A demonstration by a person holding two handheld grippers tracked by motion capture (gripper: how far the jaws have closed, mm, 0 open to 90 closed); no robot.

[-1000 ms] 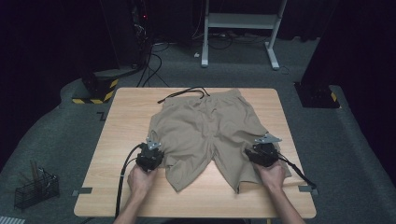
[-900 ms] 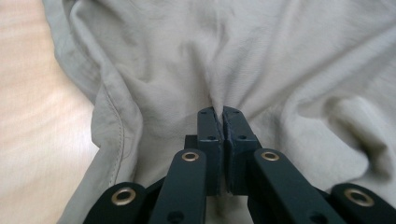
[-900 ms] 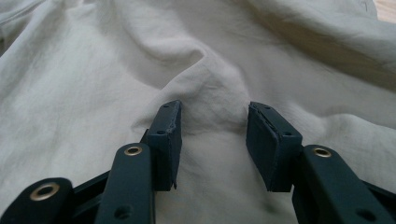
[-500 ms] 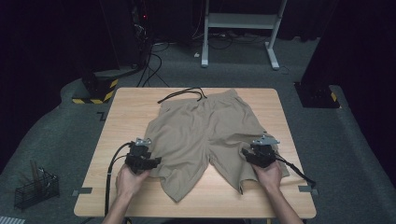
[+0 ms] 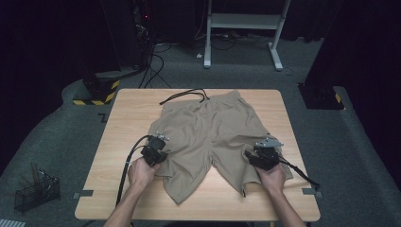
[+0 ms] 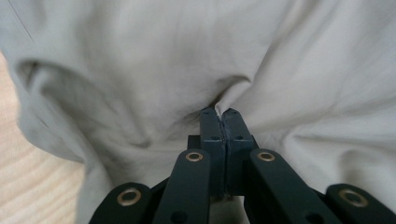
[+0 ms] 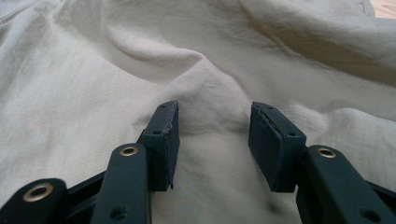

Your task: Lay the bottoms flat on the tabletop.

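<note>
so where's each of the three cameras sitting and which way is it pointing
High view: above the person's side, looking forward and down on the table; both forearms, the left gripper and right gripper show on the shorts.
Left gripper view: rides the left gripper, looking along jaws shut on a pinch of fabric.
Right gripper view: rides the right gripper, looking along jaws apart over the cloth.
Shared: both gripper views show the tan shorts close up, one at each leg.
</note>
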